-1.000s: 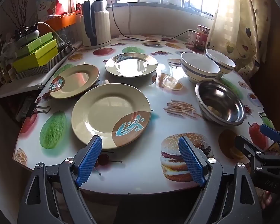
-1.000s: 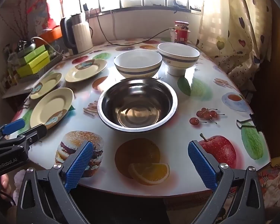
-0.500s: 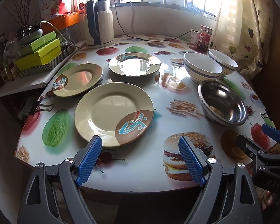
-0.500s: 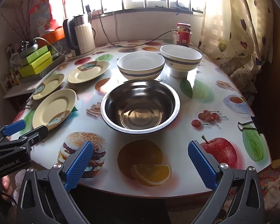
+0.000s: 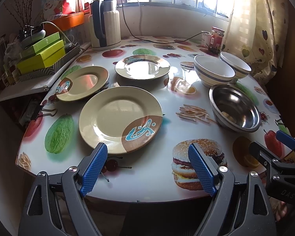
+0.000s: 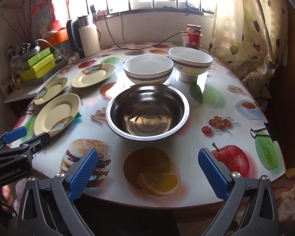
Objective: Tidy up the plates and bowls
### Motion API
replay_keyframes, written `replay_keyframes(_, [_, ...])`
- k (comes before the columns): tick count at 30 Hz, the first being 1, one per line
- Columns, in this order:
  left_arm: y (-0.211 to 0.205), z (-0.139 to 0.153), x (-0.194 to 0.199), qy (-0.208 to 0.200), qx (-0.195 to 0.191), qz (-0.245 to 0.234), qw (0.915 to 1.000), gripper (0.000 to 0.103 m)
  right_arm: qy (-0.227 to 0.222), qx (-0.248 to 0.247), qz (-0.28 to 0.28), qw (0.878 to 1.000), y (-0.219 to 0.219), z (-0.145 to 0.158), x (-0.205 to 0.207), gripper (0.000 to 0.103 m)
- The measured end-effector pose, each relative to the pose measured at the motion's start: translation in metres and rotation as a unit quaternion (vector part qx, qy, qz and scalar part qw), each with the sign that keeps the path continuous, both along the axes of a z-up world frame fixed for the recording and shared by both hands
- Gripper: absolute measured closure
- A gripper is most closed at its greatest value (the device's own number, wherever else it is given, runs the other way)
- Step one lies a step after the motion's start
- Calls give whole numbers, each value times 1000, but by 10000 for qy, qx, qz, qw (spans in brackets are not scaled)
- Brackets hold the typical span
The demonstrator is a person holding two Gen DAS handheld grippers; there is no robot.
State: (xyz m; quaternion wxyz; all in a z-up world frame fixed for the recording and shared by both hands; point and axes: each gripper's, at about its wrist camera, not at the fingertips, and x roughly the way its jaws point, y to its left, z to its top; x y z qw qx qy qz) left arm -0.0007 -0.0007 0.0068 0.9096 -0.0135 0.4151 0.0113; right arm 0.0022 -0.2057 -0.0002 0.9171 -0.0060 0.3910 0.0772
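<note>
3 cream plates with a brown patch and blue motif lie flat and apart on the surface: the largest plate nearest, a smaller plate to its far left, a third plate further back. A steel bowl sits upright, empty, on the right. Behind it stand 2 white bowls with blue bands, the wide bowl touching the footed bowl.
</note>
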Motion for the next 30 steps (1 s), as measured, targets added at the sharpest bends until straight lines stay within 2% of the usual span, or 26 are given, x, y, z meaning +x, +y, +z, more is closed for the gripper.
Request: replay_keyframes(30, [1, -2, -1, 18, -31, 20, 10000, 18, -10, -10, 3, 10000, 0, 0, -1, 0])
